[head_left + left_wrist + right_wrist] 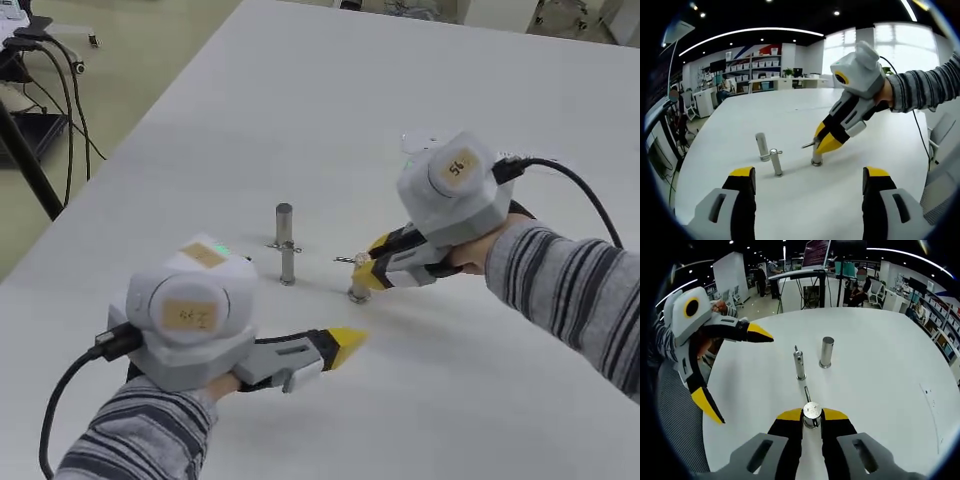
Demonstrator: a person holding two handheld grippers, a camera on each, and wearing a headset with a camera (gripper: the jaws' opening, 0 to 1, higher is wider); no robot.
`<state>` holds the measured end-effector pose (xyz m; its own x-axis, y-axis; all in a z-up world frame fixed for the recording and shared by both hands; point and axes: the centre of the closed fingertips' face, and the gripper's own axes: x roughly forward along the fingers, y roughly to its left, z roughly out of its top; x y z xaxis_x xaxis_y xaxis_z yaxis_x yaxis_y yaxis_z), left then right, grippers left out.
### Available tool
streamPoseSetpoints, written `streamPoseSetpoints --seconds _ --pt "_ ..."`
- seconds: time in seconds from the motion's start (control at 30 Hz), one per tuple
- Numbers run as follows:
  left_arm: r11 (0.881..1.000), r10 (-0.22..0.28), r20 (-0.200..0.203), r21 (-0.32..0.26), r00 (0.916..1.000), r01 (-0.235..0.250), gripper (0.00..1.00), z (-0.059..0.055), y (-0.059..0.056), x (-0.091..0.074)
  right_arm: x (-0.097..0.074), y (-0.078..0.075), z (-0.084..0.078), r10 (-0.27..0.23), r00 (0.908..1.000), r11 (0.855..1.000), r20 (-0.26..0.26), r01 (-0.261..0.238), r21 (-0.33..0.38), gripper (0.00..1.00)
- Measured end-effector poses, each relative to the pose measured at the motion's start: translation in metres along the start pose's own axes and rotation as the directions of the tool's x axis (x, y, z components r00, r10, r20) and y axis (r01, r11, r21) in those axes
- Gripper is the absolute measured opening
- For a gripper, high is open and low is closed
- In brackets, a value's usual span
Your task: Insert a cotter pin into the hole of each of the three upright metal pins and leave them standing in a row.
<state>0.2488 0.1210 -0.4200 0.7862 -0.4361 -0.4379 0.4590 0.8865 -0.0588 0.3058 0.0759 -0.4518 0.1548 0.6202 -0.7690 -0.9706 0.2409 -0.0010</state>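
Observation:
Three metal pins stand on the white table (470, 90). The far pin (284, 224) (826, 352) is bare. A cotter pin (283, 245) crosses the middle pin (288, 264) (775, 162) (799, 363). My right gripper (368, 268) (812, 415) is shut on the top of the near pin (358, 292) (816, 159), with a second cotter pin (345, 260) (806, 393) sticking out forward from it. The left gripper (345, 345) (809, 175) hovers open and holds nothing, just short of the near pin.
Cables and a dark stand (40, 110) sit on the floor beyond the table's left edge. A small pale object (415, 140) lies behind the right gripper. Desks, shelves and people (725, 87) fill the room behind. Bare tabletop lies on all sides of the pins.

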Motion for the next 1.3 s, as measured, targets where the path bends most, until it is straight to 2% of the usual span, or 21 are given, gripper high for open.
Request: streamPoseSetpoints --seconds 0.27,0.67,0.87,0.97,1.1,1.3 --pt "1.0 -0.002 0.009 -0.004 1.0 0.002 0.89 -0.001 0.002 0.0 -0.001 0.002 0.001 0.018 0.9998 1.0 0.006 -0.018 0.01 0.08" --pt "1.0 -0.013 0.002 0.0 0.9999 0.013 0.9 -0.005 0.001 0.002 0.0 0.002 0.003 0.045 0.9989 0.999 0.011 -0.044 -0.031 0.09" --pt "1.0 -0.011 -0.003 -0.001 0.9999 0.011 0.91 -0.007 0.002 0.003 0.0 0.003 0.004 0.039 0.9991 0.999 0.017 -0.039 -0.029 0.11" --pt "1.0 -0.003 -0.001 -0.002 1.0 0.003 0.92 -0.006 0.003 0.003 -0.003 0.004 0.008 0.033 0.9986 0.999 0.04 -0.032 -0.032 0.18" --pt "1.0 0.0 0.004 -0.002 1.0 0.0 0.94 -0.004 0.005 0.002 -0.007 0.004 0.015 0.023 0.9981 0.999 0.056 -0.022 -0.027 0.22" --pt "1.0 0.002 0.002 -0.003 1.0 -0.002 0.97 -0.004 0.005 0.002 -0.008 -0.004 0.044 -0.002 0.9874 0.998 0.158 -0.009 0.067 0.23"
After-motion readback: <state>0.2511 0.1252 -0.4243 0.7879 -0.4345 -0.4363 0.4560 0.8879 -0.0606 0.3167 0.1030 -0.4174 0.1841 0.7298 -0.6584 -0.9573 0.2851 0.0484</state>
